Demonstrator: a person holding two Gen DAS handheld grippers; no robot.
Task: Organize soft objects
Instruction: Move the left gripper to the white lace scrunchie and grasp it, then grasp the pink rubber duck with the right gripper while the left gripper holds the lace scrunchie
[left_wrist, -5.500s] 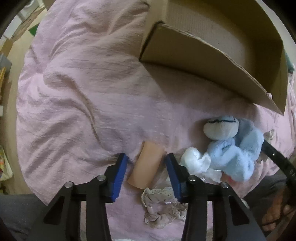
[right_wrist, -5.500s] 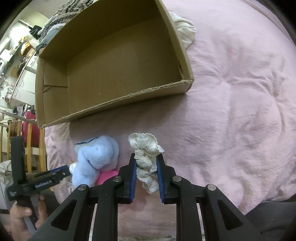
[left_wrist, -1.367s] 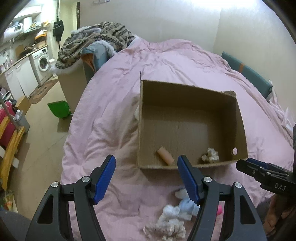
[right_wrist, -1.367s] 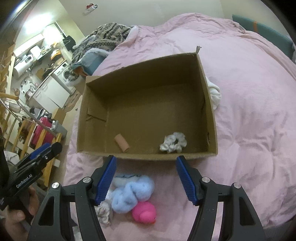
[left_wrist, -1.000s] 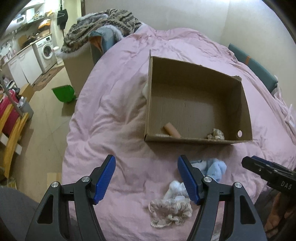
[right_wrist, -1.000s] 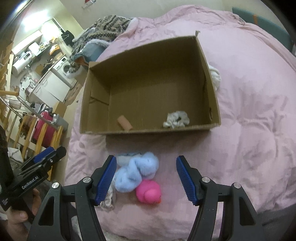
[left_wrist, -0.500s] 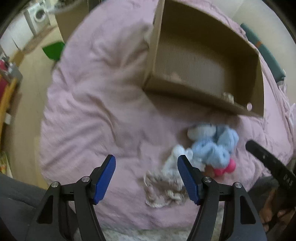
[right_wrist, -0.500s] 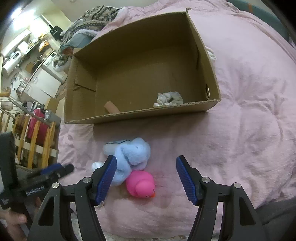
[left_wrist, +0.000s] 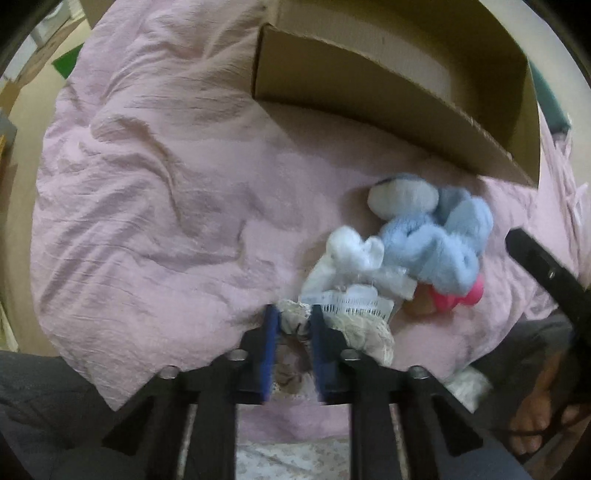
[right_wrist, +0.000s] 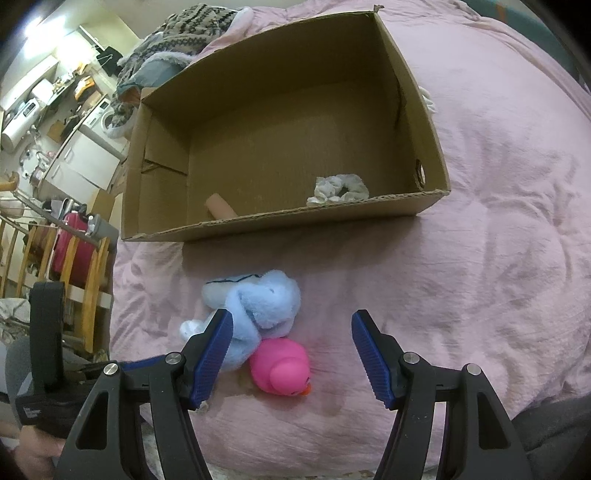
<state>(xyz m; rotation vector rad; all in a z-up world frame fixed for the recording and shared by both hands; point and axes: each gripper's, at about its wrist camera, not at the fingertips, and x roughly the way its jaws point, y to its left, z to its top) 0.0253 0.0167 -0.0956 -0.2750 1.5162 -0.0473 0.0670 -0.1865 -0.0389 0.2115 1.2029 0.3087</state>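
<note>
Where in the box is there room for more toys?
The cardboard box floor is mostly bare: the whole back, and the front gap between the peach roll and the white scrunchie. Only those two front spots are taken.

I see a beige lace scrunchie (left_wrist: 354, 325) crumpled on the pink bedding, a blue plush (right_wrist: 258, 306) just beside a pink duck (right_wrist: 282, 367), and 2 items in the cardboard box (right_wrist: 432, 136): white scrunchie (right_wrist: 338, 189), tan roll (right_wrist: 219, 208).

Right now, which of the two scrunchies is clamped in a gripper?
The beige lace scrunchie on the bedspread, pinched by the left gripper. The grey-white scrunchie lies loose inside the cardboard box.
</note>
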